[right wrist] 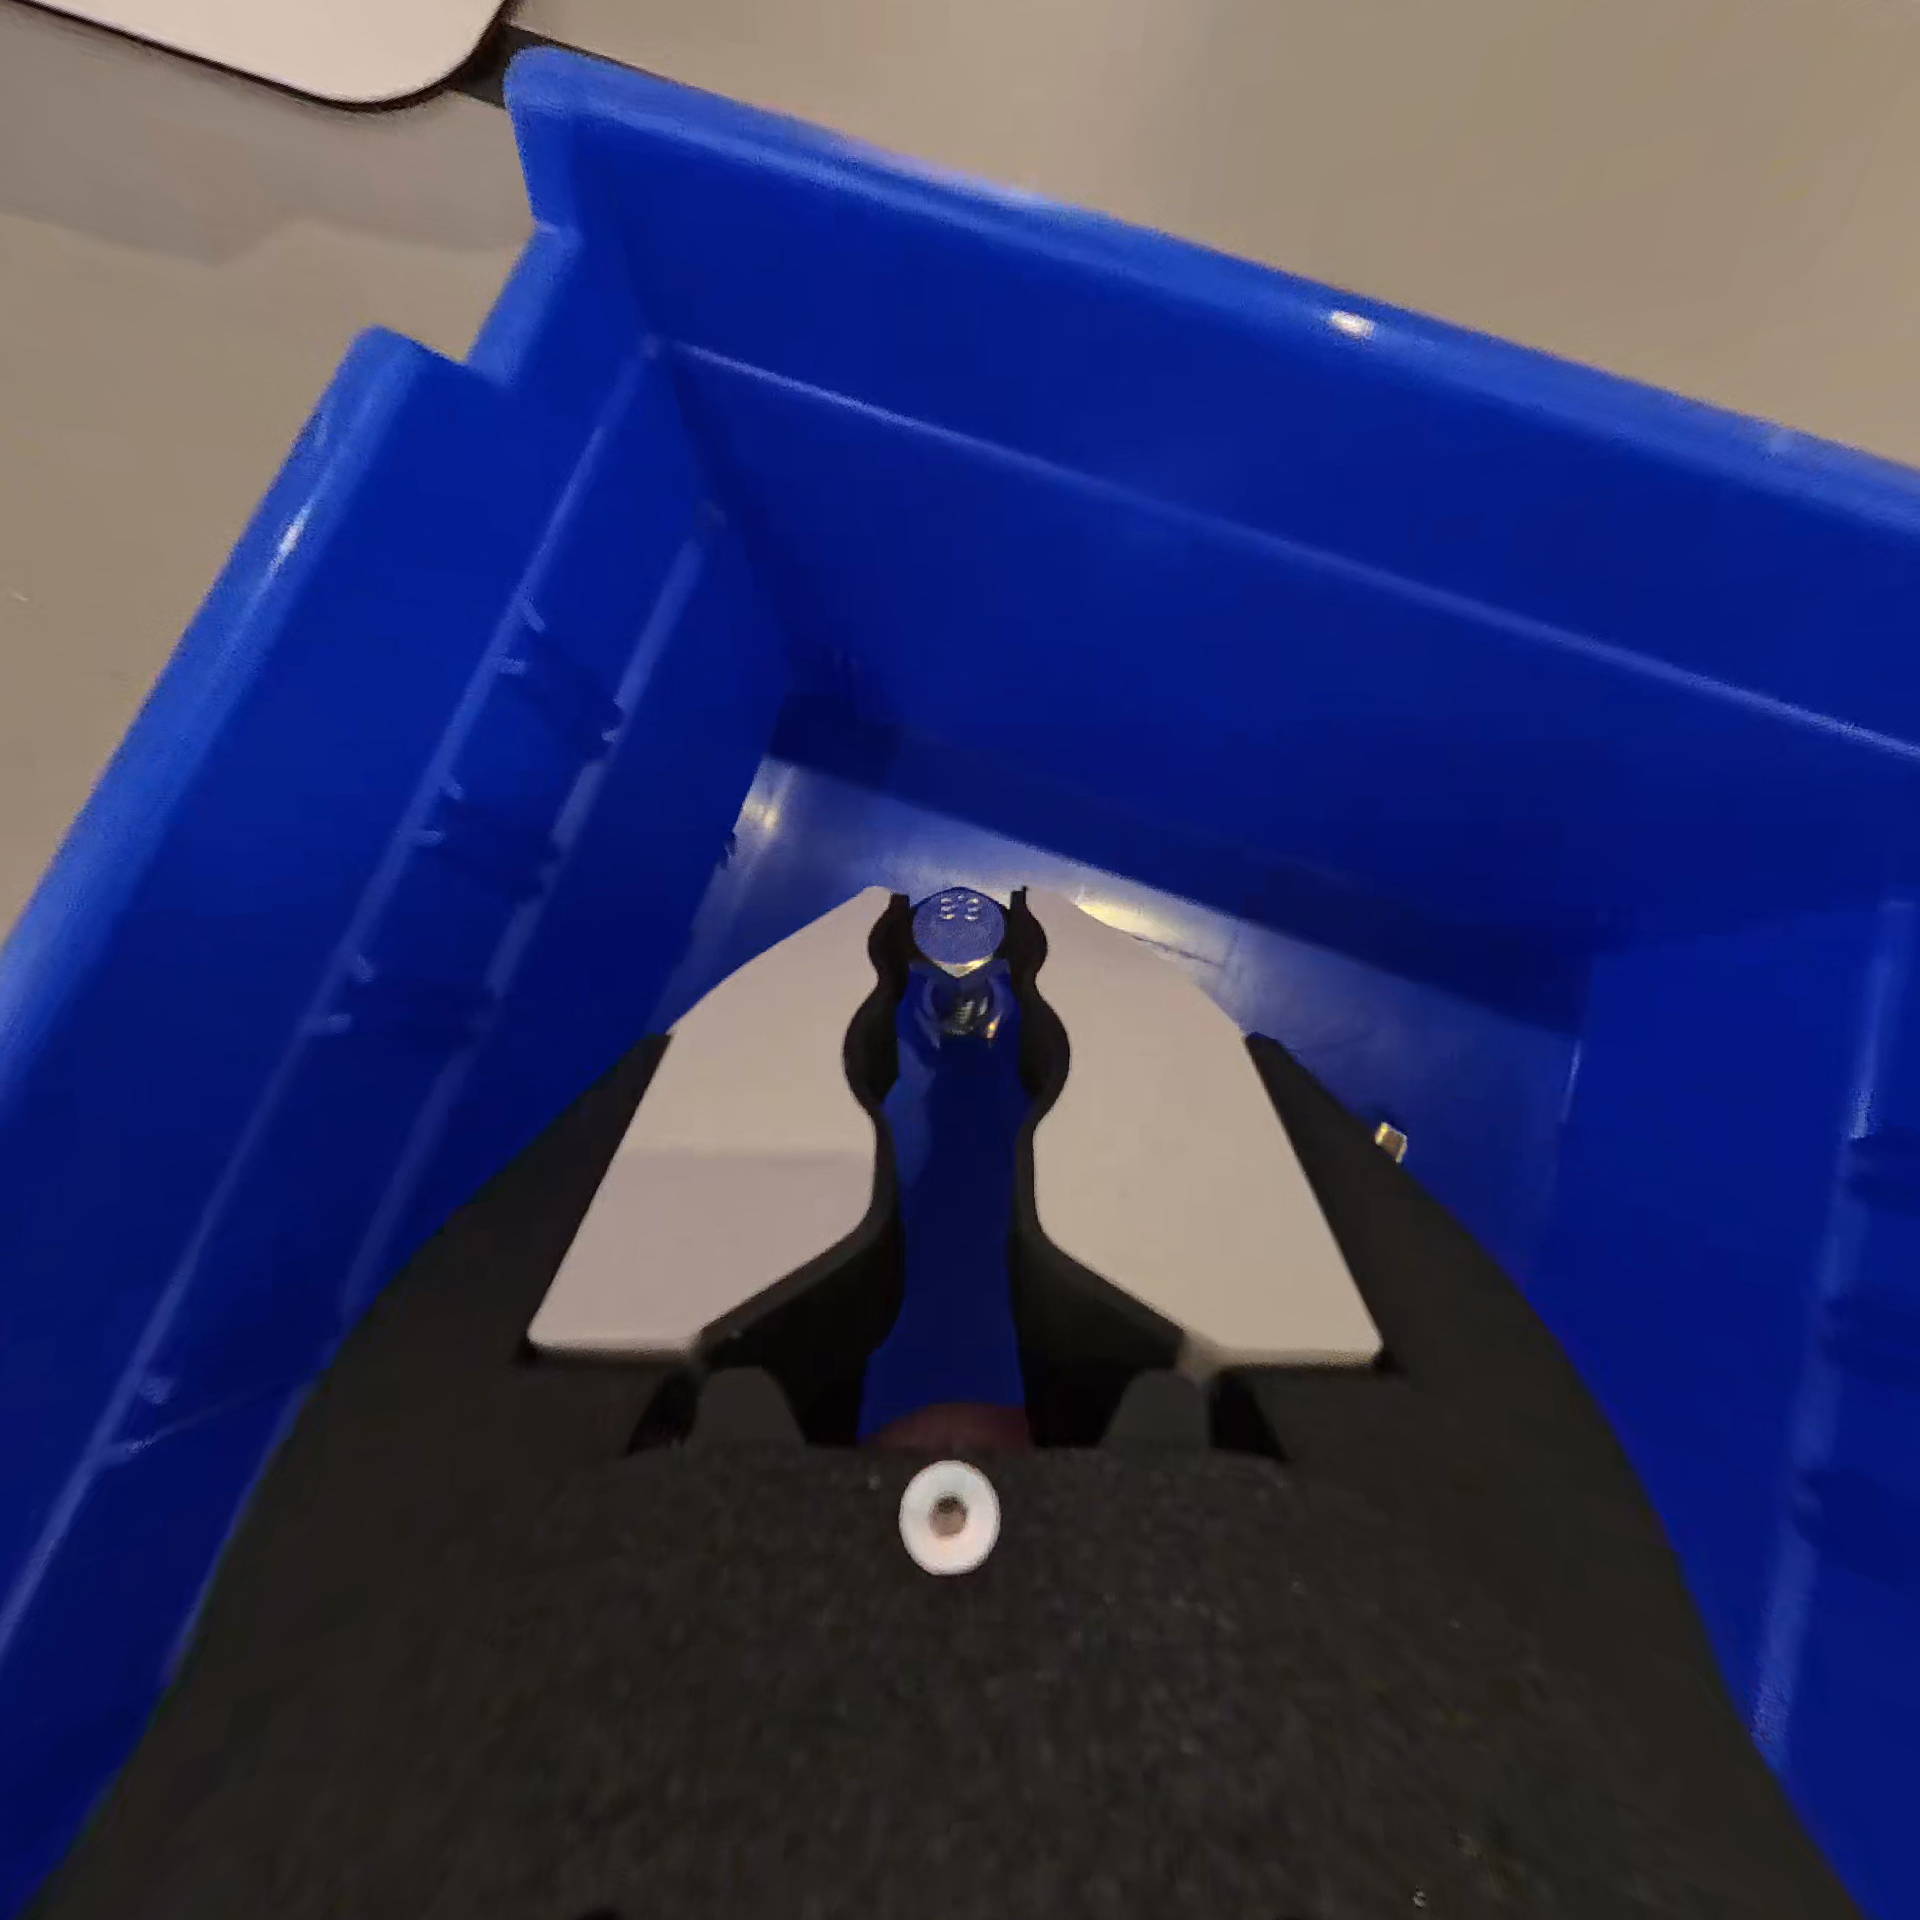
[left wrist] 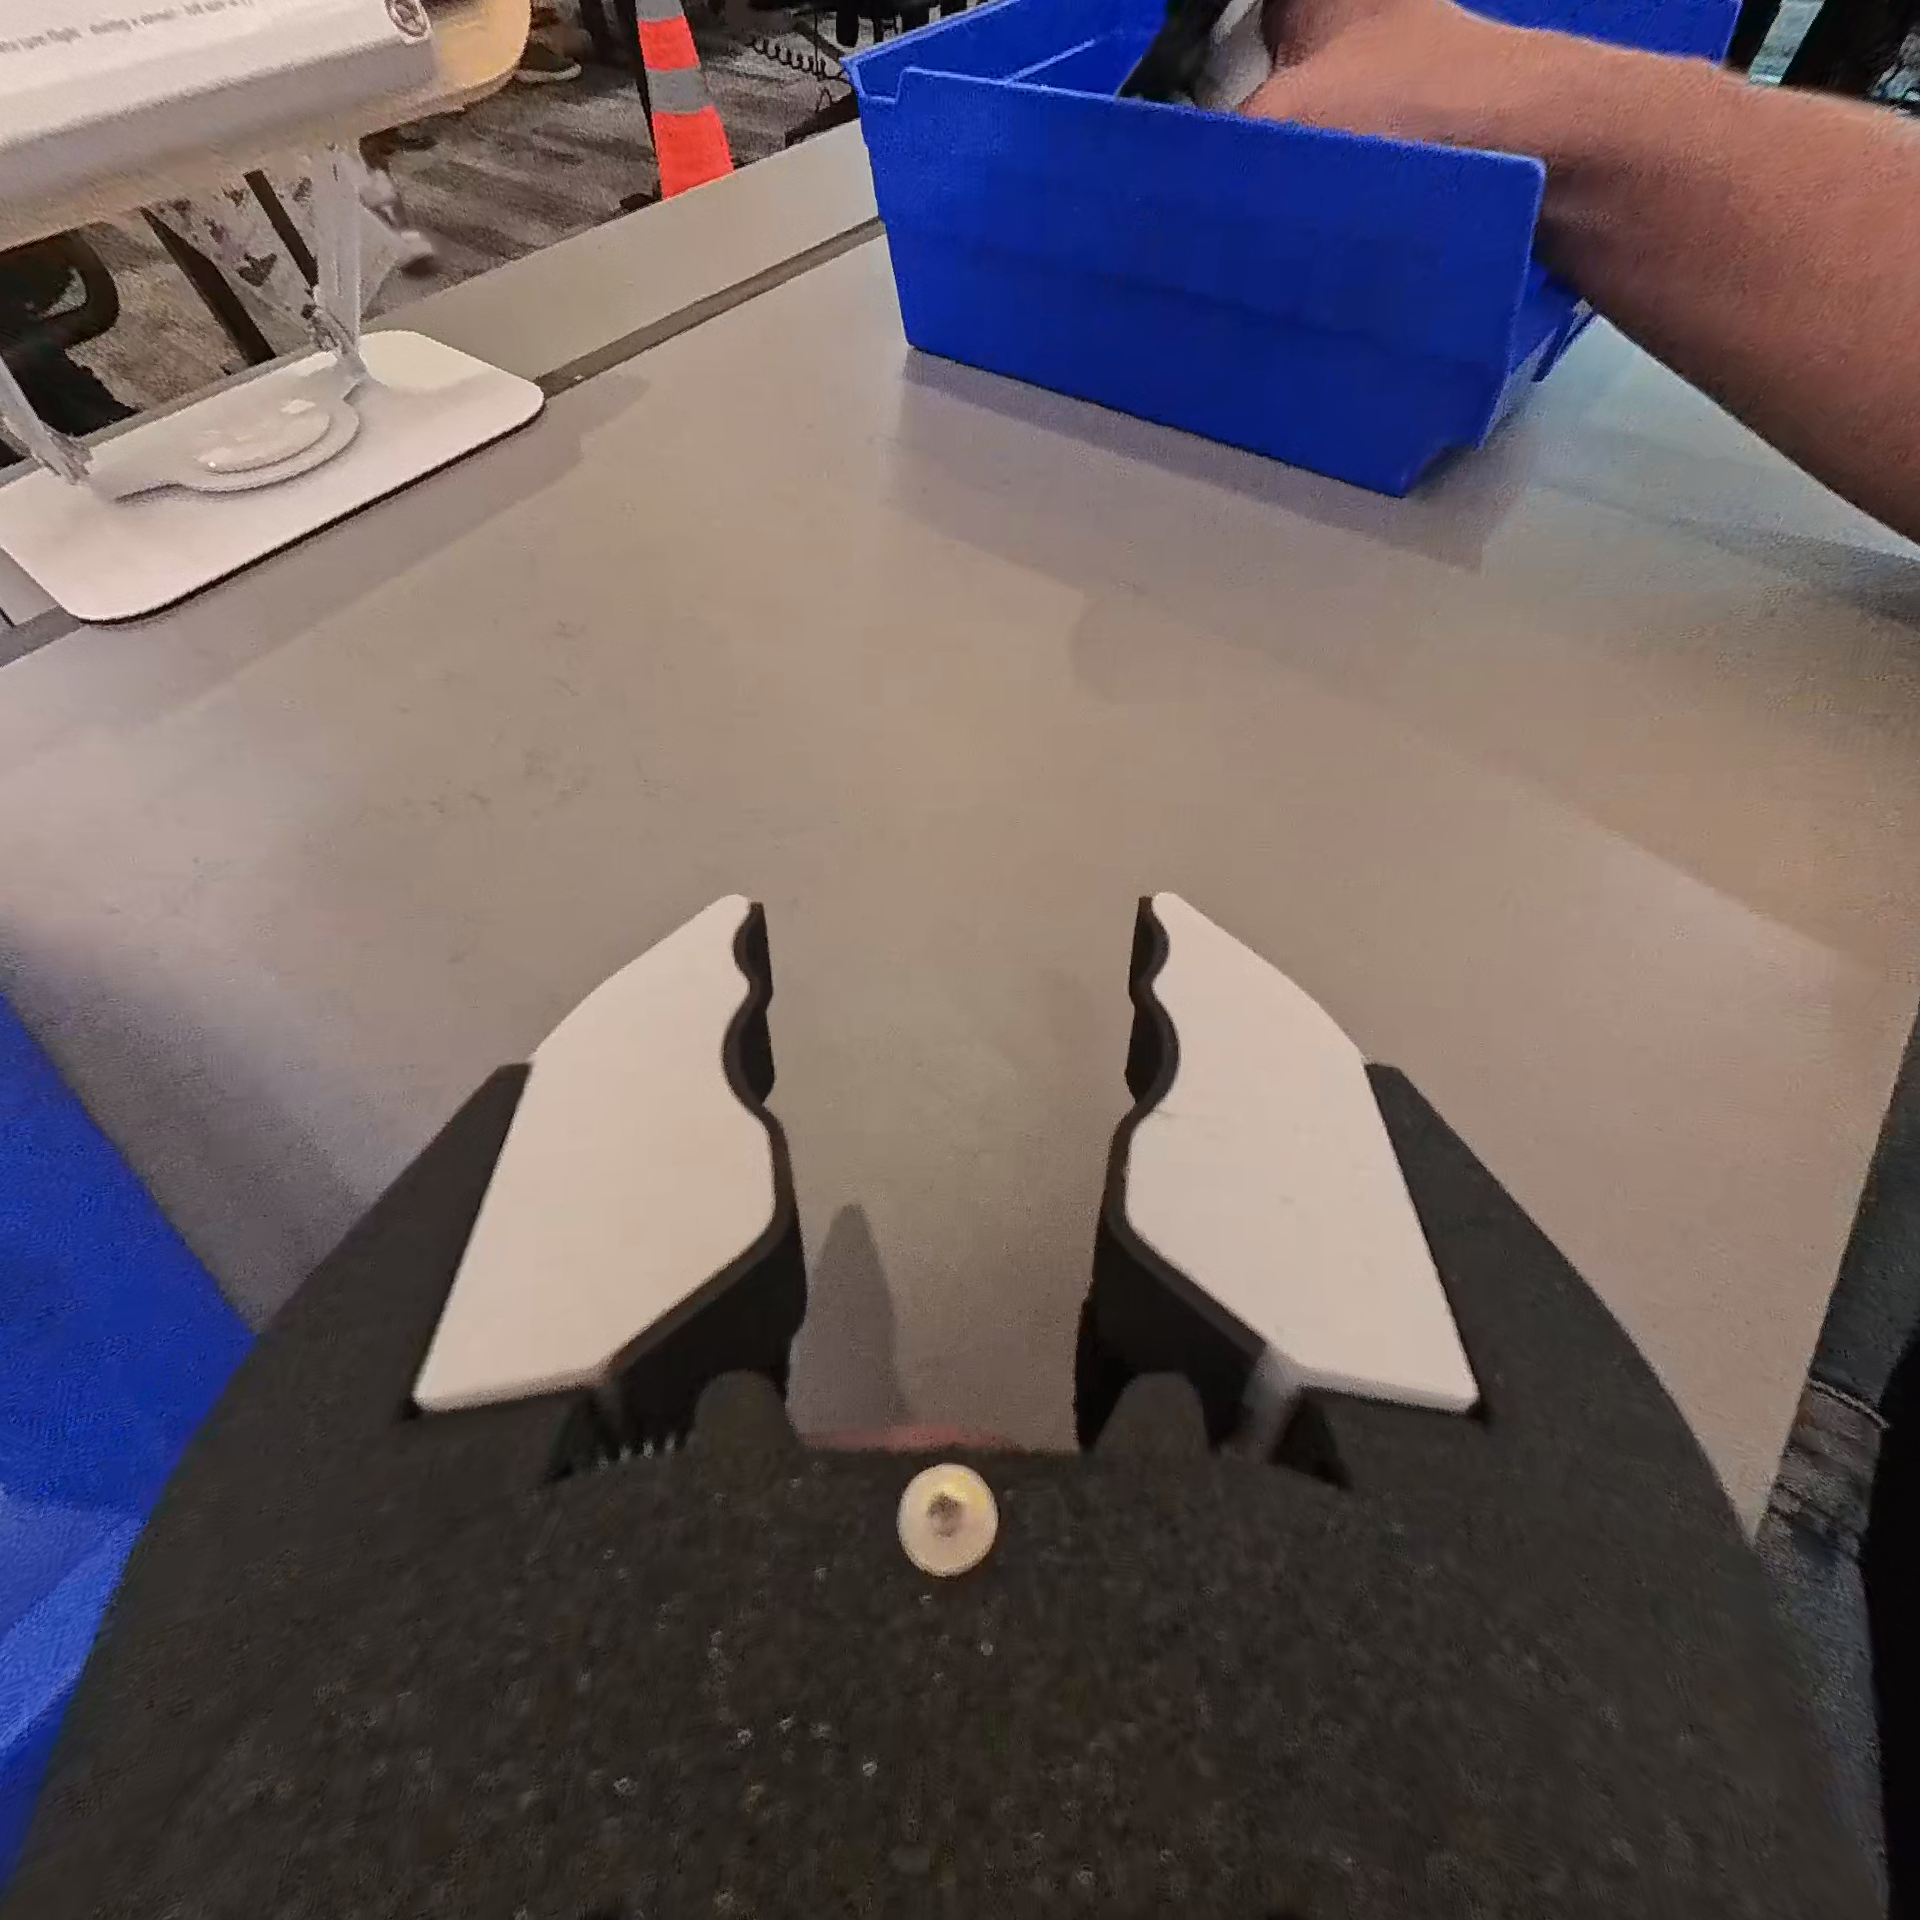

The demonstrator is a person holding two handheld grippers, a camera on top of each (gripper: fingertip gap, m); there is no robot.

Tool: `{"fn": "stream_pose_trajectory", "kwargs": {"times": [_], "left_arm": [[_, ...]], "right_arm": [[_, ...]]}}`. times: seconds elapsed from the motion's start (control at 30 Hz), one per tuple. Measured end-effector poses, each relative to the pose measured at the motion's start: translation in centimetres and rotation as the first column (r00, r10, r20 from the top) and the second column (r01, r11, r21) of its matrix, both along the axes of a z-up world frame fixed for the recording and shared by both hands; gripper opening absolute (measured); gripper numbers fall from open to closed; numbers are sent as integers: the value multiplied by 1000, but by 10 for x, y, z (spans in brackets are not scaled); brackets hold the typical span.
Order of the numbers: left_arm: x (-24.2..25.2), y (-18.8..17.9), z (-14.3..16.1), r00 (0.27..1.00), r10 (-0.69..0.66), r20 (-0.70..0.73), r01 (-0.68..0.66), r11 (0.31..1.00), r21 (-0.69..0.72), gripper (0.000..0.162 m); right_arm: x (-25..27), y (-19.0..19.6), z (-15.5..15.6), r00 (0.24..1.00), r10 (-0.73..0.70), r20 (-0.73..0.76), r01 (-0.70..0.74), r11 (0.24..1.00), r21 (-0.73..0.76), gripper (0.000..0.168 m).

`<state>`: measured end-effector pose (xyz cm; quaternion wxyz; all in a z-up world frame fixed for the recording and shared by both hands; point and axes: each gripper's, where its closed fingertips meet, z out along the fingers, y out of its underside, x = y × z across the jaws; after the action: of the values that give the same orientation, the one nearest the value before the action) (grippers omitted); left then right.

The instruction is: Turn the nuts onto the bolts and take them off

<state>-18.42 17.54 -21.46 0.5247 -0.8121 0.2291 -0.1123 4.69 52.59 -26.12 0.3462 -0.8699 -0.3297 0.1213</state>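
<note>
- Right gripper (right wrist: 956, 940): reaching down inside the blue bin (right wrist: 1195, 582), fingers closed on one bolt (right wrist: 954, 925) at the very tips, the hexagonal head facing the camera.
- Bolt: one in hand, held just above the bin floor near the far corner. Threaded shank runs back between the fingers; something metallic sits on the thread behind the head, possibly a nut, though the view is too cramped to be sure.
- Handling, as judged: small, rigid steel, light, smooth and liable to twist in a tip grip. Best held across the flats of the head, leaving the thread free.
- Small metal piece (right wrist: 1390, 1145): one, by the right wall of the bin; kind unclear.
- Left gripper (left wrist: 951, 925): fingers spread, nothing between them, poised over the grey table (left wrist: 935, 675).
- Blue bins: two in the left wrist view, one far (left wrist: 1195, 312), one at the left edge (left wrist: 94, 1299).
- White stand (left wrist: 270, 457): one, far left.
- Person's forearm (left wrist: 1714, 249): reaches into the far bin.
</note>
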Motion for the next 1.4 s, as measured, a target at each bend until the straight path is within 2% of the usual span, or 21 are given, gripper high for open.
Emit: {"fn": "stream_pose_trajectory", "kwargs": {"times": [0.13, 0.2, 0.27, 0.37, 0.43, 0.5, 0.6, 0.67, 0.7, 0.77, 0.83, 0.93, 1.07, 1.13, 1.2, 1.27, 1.4], "left_arm": [[0, 1, -3, 1000, -1, 0, 1, 1000, -11, 66], [0, 1, -4, 1000, 0, 2, 0, 1000, -15, 66], [1, 0, -4, 1000, -2, -5, 2, 1000, -15, 66], [1, 0, -2, 1000, -2, -16, 2, 1000, -4, 66], [1, 0, -2, 1000, 1, -14, -1, 1000, -5, 66], [1, 0, -1, 1000, 0, -4, 0, 1000, -4, 66], [1, 0, 3, 1000, 9, 4, -9, 1000, 12, 66], [-1, 0, 7, 999, 31, 11, -32, 999, 31, 64], [-2, 0, 9, 999, 43, 30, -45, 998, 40, 64], [0, -3, 16, 994, 48, 94, -52, 998, 41, 65], [-5, -8, 28, 989, 67, 131, -75, 996, 57, 66], [-29, -17, 47, 974, 168, 153, -191, 971, 147, 65], [-64, -43, 43, 940, 298, 168, -320, 940, 119, 64], [-74, -55, 33, 930, 327, 168, -342, 937, 70, 64], [-83, -60, 28, 922, 351, 163, -362, 931, 43, 63], [-91, -62, 24, 920, 362, 150, -369, 929, 18, 61], [-99, -62, 23, 921, 352, 166, -356, 935, -9, 60]], "right_arm": [[1, -4, -14, 1000, 10, 23, -9, 999, -50, 20], [1, -5, -19, 999, 19, 50, -16, 998, -55, 13], [0, -6, -18, 997, 27, 68, -24, 998, -52, 12], [-2, -6, -17, 997, 30, 65, -27, 999, -44, 32], [2, -5, -4, 997, 33, 66, -31, 999, -21, 36], [10, -6, 33, 999, 25, 34, -27, 998, 53, 37], [23, -26, 139, 996, 37, -84, -14, 964, 264, 37], [24, -62, 212, 974, 106, -198, -13, 906, 423, 35], [20, -86, 238, 952, 164, -258, -20, 876, 482, 35], [6, -136, 261, 889, 275, -366, -37, 840, 542, 40], [-18, -185, 240, 837, 360, -412, -132, 863, 487, 44], [-43, -242, 175, 794, 388, -468, -220, 901, 374, 53], [-55, -280, 84, 794, 332, -510, -222, 938, 265, 53], [-63, -292, 54, 804, 344, -485, -273, 938, 213, 53], [-71, -299, 43, 807, 366, -463, -315, 931, 185, 52], [-80, -304, 45, 793, 401, -459, -340, 916, 213, 52], [-82, -306, 45, 811, 457, -365, -366, 883, 294, 50]]}}
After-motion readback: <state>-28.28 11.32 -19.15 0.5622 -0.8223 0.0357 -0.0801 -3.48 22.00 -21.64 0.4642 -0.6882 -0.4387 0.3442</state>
